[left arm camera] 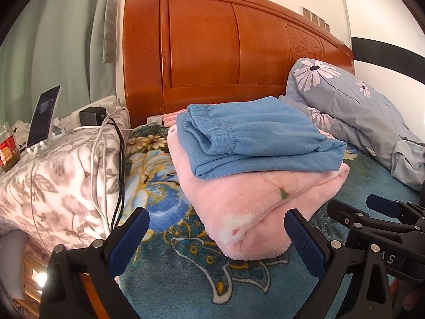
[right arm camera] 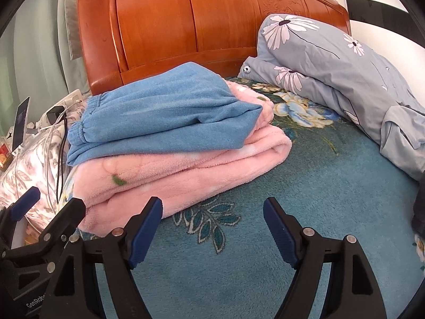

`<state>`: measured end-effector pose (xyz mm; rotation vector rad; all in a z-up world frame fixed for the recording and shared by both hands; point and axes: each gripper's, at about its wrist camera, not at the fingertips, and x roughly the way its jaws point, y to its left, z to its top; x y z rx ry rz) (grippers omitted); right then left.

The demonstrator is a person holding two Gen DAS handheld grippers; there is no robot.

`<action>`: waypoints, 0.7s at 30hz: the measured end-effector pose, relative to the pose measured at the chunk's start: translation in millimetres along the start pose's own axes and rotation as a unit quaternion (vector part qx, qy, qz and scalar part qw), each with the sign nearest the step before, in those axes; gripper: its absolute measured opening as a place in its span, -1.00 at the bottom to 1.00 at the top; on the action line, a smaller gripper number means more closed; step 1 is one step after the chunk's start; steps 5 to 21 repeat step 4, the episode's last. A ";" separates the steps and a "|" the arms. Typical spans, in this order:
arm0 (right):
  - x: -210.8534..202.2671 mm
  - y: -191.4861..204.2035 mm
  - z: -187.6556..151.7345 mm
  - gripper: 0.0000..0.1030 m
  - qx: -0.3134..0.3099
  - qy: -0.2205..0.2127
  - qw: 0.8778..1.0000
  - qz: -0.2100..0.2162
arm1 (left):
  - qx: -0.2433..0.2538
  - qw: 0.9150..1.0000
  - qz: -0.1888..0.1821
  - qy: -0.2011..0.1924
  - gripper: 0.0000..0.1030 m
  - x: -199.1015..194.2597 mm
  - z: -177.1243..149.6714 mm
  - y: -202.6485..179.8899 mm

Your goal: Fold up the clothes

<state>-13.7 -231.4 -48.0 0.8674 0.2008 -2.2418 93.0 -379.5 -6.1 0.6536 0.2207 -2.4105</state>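
While "GenRobo" lettering shows on the left gripper (right arm camera: 50, 204), both it and the right gripper (right arm camera: 212, 210) gape empty.

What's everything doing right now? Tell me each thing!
Blue garment: folded, on top of the pink one.
Pink garment: folded, on the bed blanket.
Left claw: open, holding nothing.
Right claw: open, holding nothing.
Phone: propped up, cable plugged in.
Flowered quilt: bunched by the headboard.
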 end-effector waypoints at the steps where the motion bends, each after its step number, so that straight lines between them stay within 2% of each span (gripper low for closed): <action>1: -0.2 1.0 0.0 0.54 -0.003 0.000 1.000 -0.001 | -0.002 1.000 -0.001 0.002 1.00 0.5 -0.6 0.7; 21: -0.1 2.6 0.1 0.54 -0.007 -0.001 1.000 -0.004 | -0.008 1.000 -0.006 0.008 1.00 2.1 -3.6 1.8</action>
